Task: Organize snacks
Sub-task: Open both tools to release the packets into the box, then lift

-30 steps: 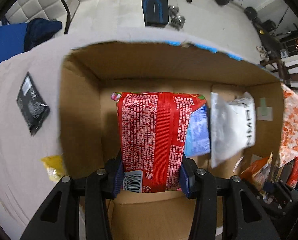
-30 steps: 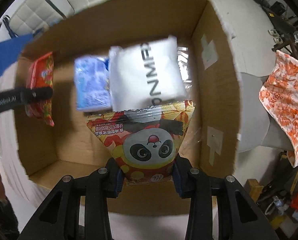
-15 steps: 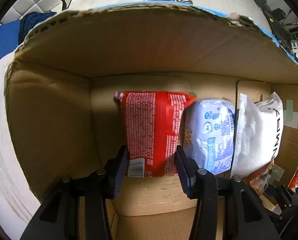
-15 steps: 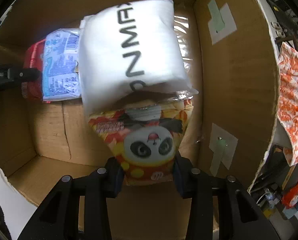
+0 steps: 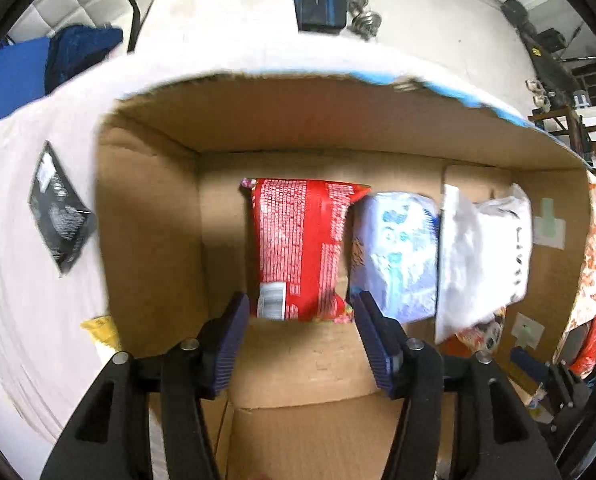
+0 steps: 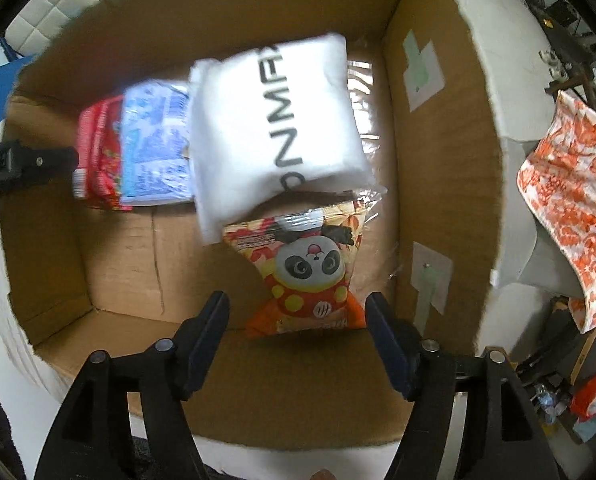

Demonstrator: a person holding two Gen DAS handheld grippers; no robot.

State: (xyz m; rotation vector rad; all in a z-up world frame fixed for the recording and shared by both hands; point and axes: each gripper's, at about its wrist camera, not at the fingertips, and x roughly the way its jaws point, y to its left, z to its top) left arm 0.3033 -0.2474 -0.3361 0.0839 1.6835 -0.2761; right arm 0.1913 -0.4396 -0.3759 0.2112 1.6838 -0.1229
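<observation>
Both tongs stand wide open with nothing between their pads: the left tongs (image 5: pixel 300 314) just short of the red packet (image 5: pixel 300 246), the right tongs (image 6: pixel 296 312) astride the bottom of the panda packet (image 6: pixel 308 276) without touching it. The cardboard box (image 5: pixel 150 220) fills both views, on a pale cloth (image 5: pixel 26 300). Inside, the white bag (image 6: pixel 276 132) lies at 12 o'clock from the panda packet, overlapping its top. The blue-and-white packet (image 5: pixel 398 256) sits between the white bag and the red packet, touching both. Outside the box, a black sachet (image 5: pixel 60 224) lies at 9 o'clock and a yellow wrapper (image 5: pixel 102 330) at 8 o'clock.
</observation>
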